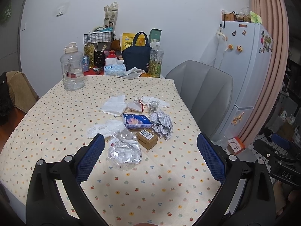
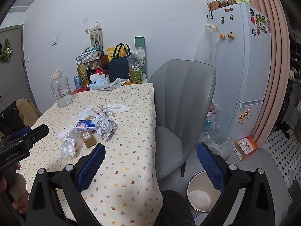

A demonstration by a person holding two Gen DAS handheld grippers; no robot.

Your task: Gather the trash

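Note:
A heap of trash lies mid-table: clear crumpled plastic [image 1: 124, 151] [image 2: 68, 146], a small brown box [image 1: 147, 138] [image 2: 88, 140], crumpled printed paper [image 1: 162, 125] [image 2: 105, 127], a blue packet [image 1: 136, 121] [image 2: 85, 125], white tissues [image 1: 114, 104] and a small clear bottle [image 1: 152, 107]. My left gripper [image 1: 150, 147] hangs open over the near table, just short of the plastic, holding nothing. My right gripper [image 2: 151, 157] is open and empty at the table's right edge. A white bin [image 2: 202, 194] stands on the floor below it.
A flowered cloth covers the table [image 1: 150, 188]. At the back stand a big water jug [image 1: 72, 69], tissue box [image 1: 114, 69], navy bag [image 1: 136, 55] and bottles. A grey chair [image 2: 180, 109] sits on the right, with a fridge [image 2: 242, 66] and an orange box [image 2: 246, 147] beyond it.

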